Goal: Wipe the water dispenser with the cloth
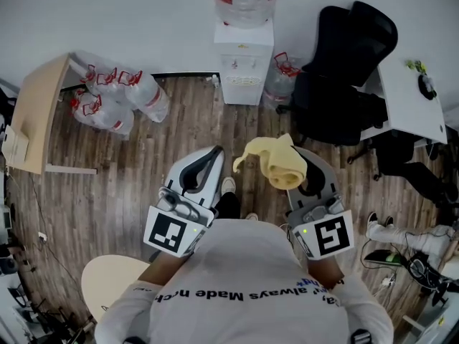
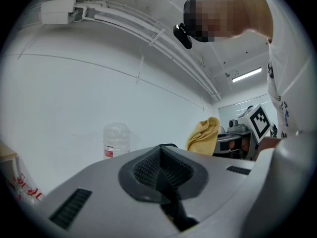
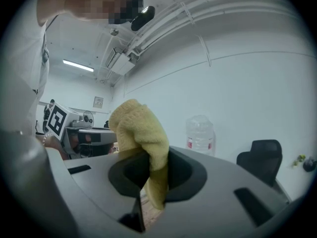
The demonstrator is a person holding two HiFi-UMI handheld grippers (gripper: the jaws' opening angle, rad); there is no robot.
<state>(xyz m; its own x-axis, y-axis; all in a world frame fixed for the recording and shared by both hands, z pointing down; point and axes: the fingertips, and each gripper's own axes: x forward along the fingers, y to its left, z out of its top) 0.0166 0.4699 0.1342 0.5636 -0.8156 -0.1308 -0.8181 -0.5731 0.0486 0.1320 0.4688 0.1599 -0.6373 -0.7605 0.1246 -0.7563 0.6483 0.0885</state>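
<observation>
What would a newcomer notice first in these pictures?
First, the yellow cloth, clamped in the right hand-held gripper in front of the person. Beyond it, the white water dispenser stands against the wall, between plastic bottles on the floor and a black office chair.

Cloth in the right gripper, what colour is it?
Yellow. The cloth shows best in the right gripper view.

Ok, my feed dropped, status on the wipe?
Left tool shut, empty. Right tool shut on yellow cloth. Water dispenser ahead, not yet touched. Office chair close on its right.
</observation>
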